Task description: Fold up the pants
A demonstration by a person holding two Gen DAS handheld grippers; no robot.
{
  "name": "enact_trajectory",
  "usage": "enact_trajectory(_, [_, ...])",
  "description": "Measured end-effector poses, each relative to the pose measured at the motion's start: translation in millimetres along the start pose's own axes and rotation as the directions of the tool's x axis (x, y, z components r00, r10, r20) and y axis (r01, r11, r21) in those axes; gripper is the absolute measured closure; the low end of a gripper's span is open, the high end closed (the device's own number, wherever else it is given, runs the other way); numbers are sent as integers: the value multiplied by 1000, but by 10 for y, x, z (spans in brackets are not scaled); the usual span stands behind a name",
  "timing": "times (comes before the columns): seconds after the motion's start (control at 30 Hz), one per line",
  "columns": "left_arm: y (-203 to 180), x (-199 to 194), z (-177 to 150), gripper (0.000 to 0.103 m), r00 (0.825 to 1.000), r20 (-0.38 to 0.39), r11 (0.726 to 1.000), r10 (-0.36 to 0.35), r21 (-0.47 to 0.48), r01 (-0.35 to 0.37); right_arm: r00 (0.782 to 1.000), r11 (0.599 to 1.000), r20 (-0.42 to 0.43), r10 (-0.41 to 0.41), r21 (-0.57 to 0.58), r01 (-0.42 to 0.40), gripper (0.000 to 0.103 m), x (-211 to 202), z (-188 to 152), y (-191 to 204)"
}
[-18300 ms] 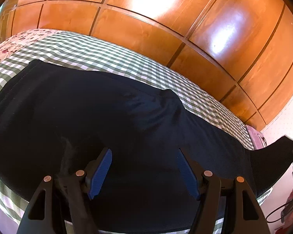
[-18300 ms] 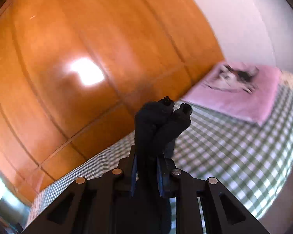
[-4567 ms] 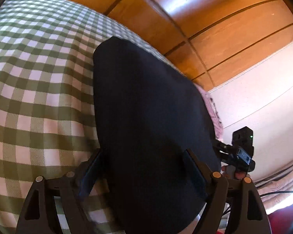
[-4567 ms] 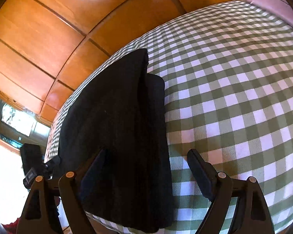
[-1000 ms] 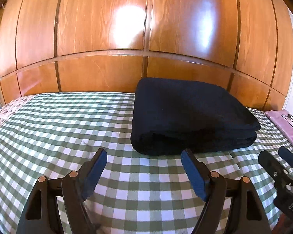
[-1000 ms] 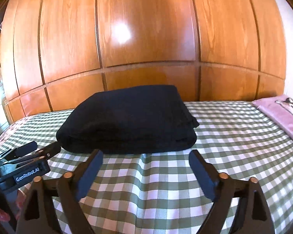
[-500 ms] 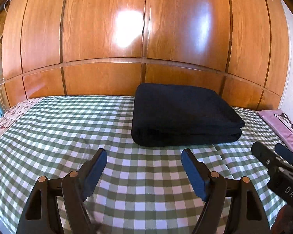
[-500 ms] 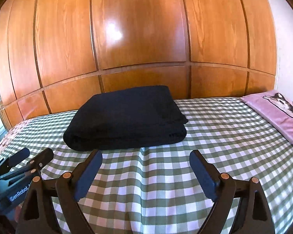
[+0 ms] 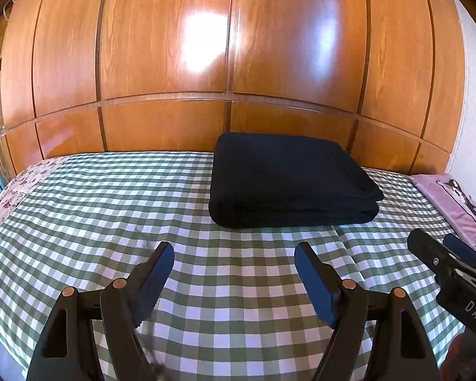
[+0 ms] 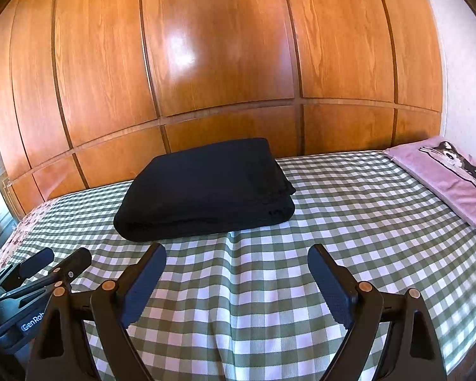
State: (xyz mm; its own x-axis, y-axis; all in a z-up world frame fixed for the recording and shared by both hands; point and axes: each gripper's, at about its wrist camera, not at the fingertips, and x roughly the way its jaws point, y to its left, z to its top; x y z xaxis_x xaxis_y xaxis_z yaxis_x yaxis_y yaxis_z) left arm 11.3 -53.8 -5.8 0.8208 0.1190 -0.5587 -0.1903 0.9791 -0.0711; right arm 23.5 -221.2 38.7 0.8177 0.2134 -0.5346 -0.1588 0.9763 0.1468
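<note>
Change: both claws have been drawn back from the pants (image 9: 288,184) since a second ago — the bundle now sits smaller and farther off in both wrist views, with more checked bed (image 9: 111,197) seen in front of it.
Meaning: the fold is judged complete; the pants lie as a compact, layered rectangle and nothing is left hanging loose.
Pants: at the far side of the bed, close to the wooden panelling (image 9: 231,47), left of the pink pillow (image 10: 444,174) and well apart from it.
Left claw (image 9: 234,273): released — jaws spread wide, nothing between them, pointed down toward the bed, near side.
Right claw (image 10: 236,273): released likewise, empty, angled down the same way, just beside the left one.
Next: only withdrawal seems to be called for.
</note>
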Motion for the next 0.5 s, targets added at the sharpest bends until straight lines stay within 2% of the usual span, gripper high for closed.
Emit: enact_trajectory(0.5, [-25,-21,10,23,1000,-3,1000,-1,8,1,1000,1000,-2,1,-13,-1,12,26,-8,3])
